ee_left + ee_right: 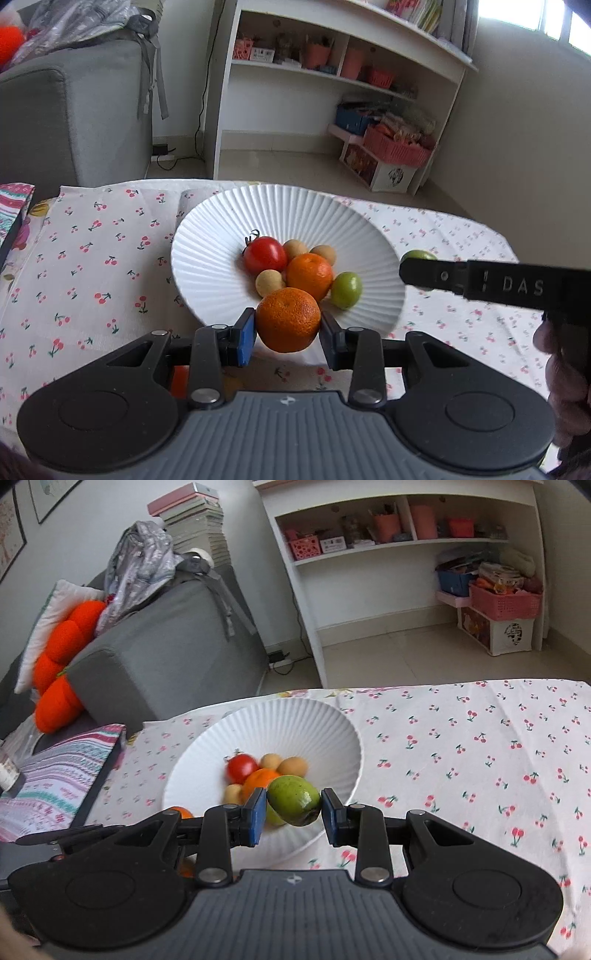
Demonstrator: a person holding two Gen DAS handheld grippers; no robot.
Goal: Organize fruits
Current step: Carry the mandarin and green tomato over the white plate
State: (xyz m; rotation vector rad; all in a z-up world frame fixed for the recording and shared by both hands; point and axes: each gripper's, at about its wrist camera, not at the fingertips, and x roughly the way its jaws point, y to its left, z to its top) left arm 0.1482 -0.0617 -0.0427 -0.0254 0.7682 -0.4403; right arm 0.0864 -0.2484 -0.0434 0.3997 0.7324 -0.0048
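Both hand-held grippers clamped: left hand-held gripper point(288, 334) on an orange point(288, 319) at the plate's point(207, 258) 6 o'clock rim, right hand-held gripper point(293, 812) on a green fruit point(294, 799) over its 5 o'clock rim.

The right claw point(293, 806) grips a green fruit point(293, 799) above the ribbed white bowl's point(295, 723) near rim.

My matt black plastic left gripper point(288, 338) presses blue rubbery fingers point(246, 341) against a dimpled, slightly glossy orange mandarin point(288, 319). Behind the mandarin, the ribbed white ceramic plate point(207, 254) looks satin-smooth, resting on thin cherry-print cotton cloth point(92, 258). The red tomato point(265, 254) is shiny.
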